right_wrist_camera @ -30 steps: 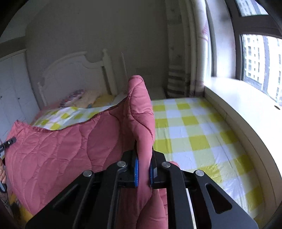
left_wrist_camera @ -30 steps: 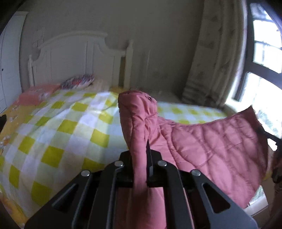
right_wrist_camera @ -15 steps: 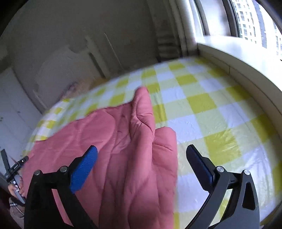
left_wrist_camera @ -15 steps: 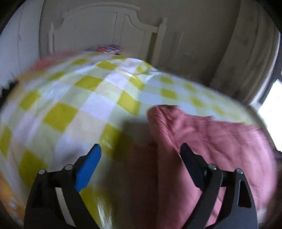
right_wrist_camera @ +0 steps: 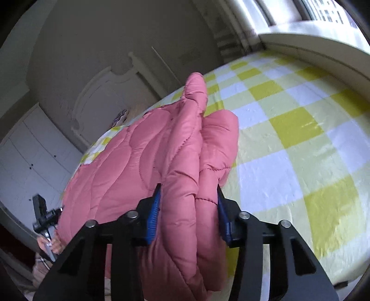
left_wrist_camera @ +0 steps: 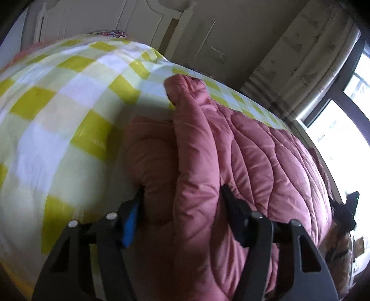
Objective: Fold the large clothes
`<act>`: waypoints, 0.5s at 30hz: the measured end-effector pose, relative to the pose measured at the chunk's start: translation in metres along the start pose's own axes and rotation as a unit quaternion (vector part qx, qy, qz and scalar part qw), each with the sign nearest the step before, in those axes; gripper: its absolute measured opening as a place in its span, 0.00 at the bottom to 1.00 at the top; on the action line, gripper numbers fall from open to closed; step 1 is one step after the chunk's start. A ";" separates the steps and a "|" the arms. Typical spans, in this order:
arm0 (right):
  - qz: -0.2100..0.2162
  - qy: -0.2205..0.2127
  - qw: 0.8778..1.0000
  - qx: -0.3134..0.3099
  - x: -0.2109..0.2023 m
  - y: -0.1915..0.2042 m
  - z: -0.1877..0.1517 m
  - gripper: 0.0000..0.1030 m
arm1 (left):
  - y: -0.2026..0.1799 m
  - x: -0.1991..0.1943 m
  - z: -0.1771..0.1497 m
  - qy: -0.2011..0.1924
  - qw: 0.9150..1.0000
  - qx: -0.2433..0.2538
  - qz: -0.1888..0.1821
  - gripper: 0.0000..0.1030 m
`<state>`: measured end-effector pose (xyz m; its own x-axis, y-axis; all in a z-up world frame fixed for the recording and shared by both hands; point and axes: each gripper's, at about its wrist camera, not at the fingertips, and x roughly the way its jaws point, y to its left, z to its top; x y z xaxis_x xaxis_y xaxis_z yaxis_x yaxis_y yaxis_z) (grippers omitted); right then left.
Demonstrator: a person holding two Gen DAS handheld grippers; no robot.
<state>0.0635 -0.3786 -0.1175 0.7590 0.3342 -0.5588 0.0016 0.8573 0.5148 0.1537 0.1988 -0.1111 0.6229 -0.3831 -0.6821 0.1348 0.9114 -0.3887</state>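
Note:
A pink quilted jacket (left_wrist_camera: pixel 254 166) lies spread on the yellow-and-white checked bed (left_wrist_camera: pixel 57 111). A thick bunched fold of it rises between the fingers of my left gripper (left_wrist_camera: pixel 182 208), whose jaws stand apart around the fold. In the right wrist view the same jacket (right_wrist_camera: pixel 129 166) stretches leftward over the bed (right_wrist_camera: pixel 300 129). My right gripper (right_wrist_camera: pixel 187 203) also straddles a puffy fold, jaws apart, blue pads (right_wrist_camera: pixel 153 215) touching its sides. Each gripper shows small in the other's view, at the jacket's far edge.
A white headboard (left_wrist_camera: pixel 129 20) and a patterned pillow (left_wrist_camera: pixel 111 34) stand at the bed's far end. Curtains (left_wrist_camera: pixel 307 62) and a window (left_wrist_camera: pixel 342 129) lie to the right. White wardrobe doors (right_wrist_camera: pixel 30 157) and a window ledge (right_wrist_camera: pixel 312 44) show in the right wrist view.
A second ago both grippers were shut on the jacket, holding it up. They opened, the jacket dropped onto the bed, and both now sit low around folds, jaws narrower than half a second ago.

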 end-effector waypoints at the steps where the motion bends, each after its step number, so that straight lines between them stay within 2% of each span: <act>1: -0.007 -0.003 1.000 -0.005 -0.003 0.003 -0.001 0.41 | -0.004 0.005 0.005 0.001 1.000 0.002 0.007 0.59; 4: -0.046 -0.006 0.998 -0.042 -0.003 0.016 0.002 0.40 | -0.011 0.013 0.012 0.002 1.000 0.015 0.027 0.59; 6: -0.054 -0.001 0.998 -0.039 0.000 0.014 0.005 0.41 | -0.016 0.017 0.012 -0.003 0.999 0.017 0.042 0.59; 8: -0.068 0.006 0.997 -0.035 0.002 0.011 0.009 0.45 | -0.020 0.010 0.005 -0.011 0.998 0.009 0.057 0.62; 9: -0.086 0.005 0.996 -0.039 0.001 0.012 0.013 0.54 | -0.021 0.005 0.002 -0.017 0.997 0.002 0.070 0.63; 10: -0.112 -0.005 0.993 -0.049 -0.005 0.019 0.017 0.64 | -0.022 -0.004 -0.003 -0.030 0.995 -0.005 0.091 0.66; 12: -0.153 -0.035 0.985 -0.075 -0.016 0.038 0.024 0.72 | -0.039 -0.035 -0.011 -0.088 0.985 0.004 0.146 0.68; 15: -0.135 -0.078 0.978 -0.137 -0.023 0.093 0.036 0.72 | -0.094 -0.075 0.000 -0.176 0.966 0.093 0.165 0.91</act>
<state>0.0695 -0.3204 -0.0335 0.8450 0.0349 -0.5335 0.0576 0.9861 0.1558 0.0948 0.1419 -0.0235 0.8750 -0.0221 -0.4836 -0.0002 0.9989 -0.0459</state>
